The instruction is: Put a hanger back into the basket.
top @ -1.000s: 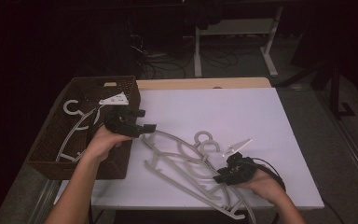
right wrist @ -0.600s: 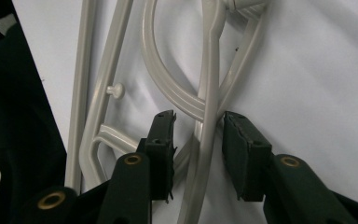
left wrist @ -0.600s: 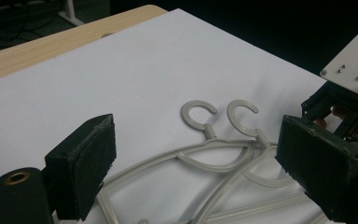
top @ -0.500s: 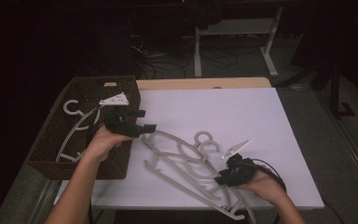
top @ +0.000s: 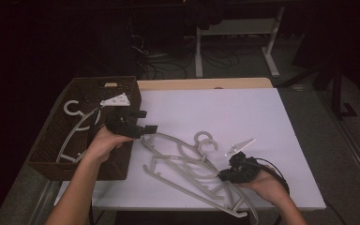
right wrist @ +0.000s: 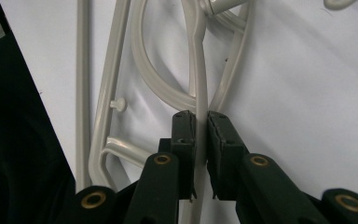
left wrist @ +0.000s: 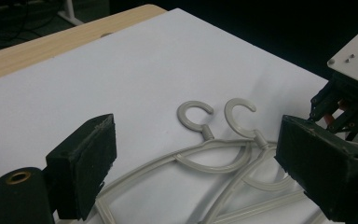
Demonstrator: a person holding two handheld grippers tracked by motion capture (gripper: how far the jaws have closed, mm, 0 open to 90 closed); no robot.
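My right gripper view shows the right gripper (right wrist: pixel 201 122) clamped on a grey hanger (right wrist: pixel 198 70); from above, my left gripper (top: pixel 145 127) gapes wide beside the basket (top: pixel 51 154), white table (top: pixel 243 108), dark room.

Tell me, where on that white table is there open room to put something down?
The far half of the white table, beyond the hanger hooks, is bare. It is crowded near the front, around the hangers, both claws and the basket.
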